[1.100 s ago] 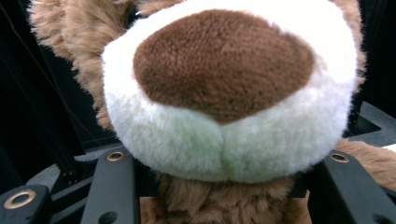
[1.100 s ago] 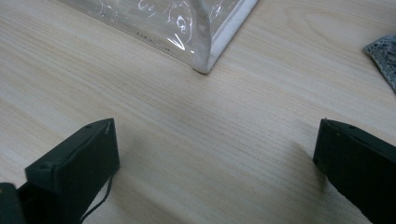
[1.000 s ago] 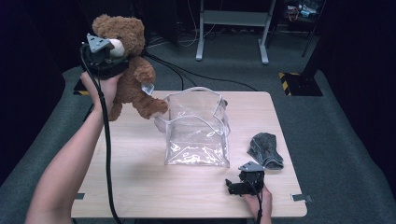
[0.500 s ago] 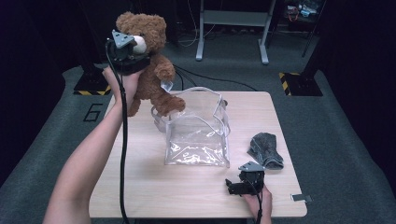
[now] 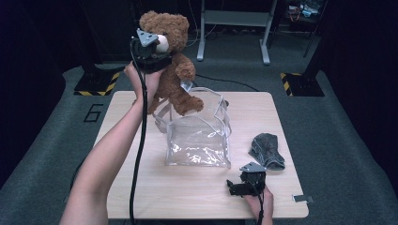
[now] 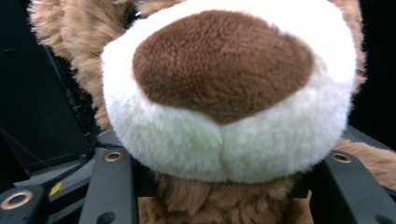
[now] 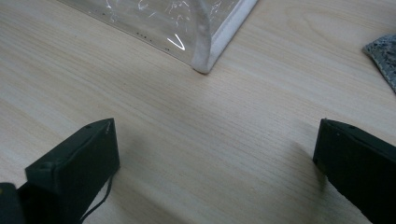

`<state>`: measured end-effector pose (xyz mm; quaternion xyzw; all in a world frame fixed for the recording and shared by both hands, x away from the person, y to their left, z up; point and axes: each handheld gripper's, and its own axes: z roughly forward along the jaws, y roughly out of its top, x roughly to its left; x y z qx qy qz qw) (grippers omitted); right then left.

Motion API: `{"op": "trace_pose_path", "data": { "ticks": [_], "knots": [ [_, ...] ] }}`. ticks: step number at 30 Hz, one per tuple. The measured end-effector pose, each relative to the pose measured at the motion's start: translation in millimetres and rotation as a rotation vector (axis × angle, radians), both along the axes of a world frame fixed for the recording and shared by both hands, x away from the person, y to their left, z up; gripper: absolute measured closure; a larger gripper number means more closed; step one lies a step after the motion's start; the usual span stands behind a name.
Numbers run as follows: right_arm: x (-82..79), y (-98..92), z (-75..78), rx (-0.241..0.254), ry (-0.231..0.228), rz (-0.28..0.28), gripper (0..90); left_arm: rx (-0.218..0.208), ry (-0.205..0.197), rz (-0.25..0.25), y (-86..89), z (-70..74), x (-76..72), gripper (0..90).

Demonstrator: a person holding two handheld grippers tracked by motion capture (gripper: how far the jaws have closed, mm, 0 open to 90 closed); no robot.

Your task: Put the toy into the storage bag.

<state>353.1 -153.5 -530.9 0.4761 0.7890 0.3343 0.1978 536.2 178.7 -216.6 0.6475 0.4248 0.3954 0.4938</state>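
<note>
A brown teddy bear [image 5: 176, 75] hangs in the air above the table's back left, one foot over the open top of a clear plastic bag [image 5: 199, 136] standing mid-table. My left gripper [image 5: 159, 58] is shut on the bear at its neck. In the left gripper view the white muzzle and brown nose [image 6: 224, 93] loom close, and the left gripper [image 6: 219, 196] has its black jaws pressed against the fur on both sides. My right gripper [image 5: 234, 187] rests on the table near the front edge, open, with bare wood between its jaws [image 7: 215, 154], facing the bag's corner [image 7: 205, 46].
A crumpled grey cloth [image 5: 266, 150] lies right of the bag, also at the edge of the right gripper view [image 7: 385, 58]. The light wooden table [image 5: 187, 197] stands on grey carpet. Behind it are a metal frame [image 5: 234, 28] and striped floor bases [image 5: 96, 86].
My left hand has carried the bear to the right, from beyond the table's left corner to above the bag's left rim. The right gripper has stayed put.
</note>
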Motion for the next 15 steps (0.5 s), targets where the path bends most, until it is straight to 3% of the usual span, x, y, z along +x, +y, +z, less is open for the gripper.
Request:
{"op": "trace_pose_path", "data": {
  "ticks": [15],
  "knots": [
    [-0.1, -0.9, 0.3, -0.003, -0.001, 0.001, 0.0, -0.049, -0.004, -0.043, -44.0, -2.8, 9.7, 44.9]
  ]
}}
